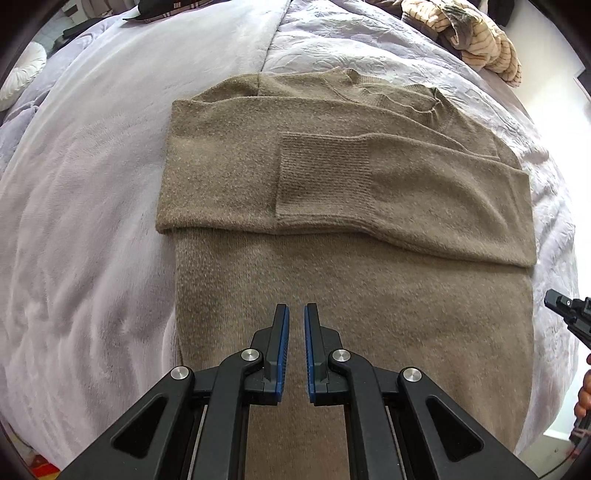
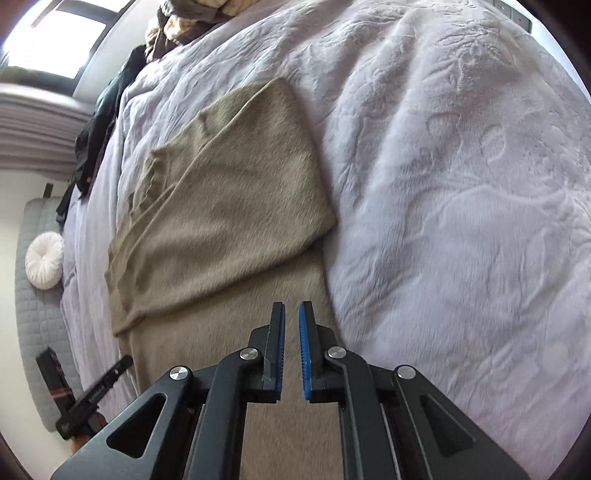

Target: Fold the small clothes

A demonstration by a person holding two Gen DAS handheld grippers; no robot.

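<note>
A bed covered in a pale lavender plush blanket (image 1: 92,206) fills both views. At the far left in the left wrist view a round white cushion (image 1: 22,75) sits off the bed's edge, with a dark plaid item (image 1: 162,11) at the head of the bed; white marks on it are too small to read. In the middle lies the brown knit sweater (image 1: 332,177), flat on the blanket, both sleeves folded across its chest, its hem toward the cameras. At the upper right a heap of striped cream clothes (image 1: 476,40) rests on the bed.

The left gripper (image 1: 296,314) hovers over the sweater's lower half, jaws narrowly parted and empty. The right gripper (image 2: 291,310) hangs over the sweater's right edge, jaws likewise slightly apart, gripping nothing.
</note>
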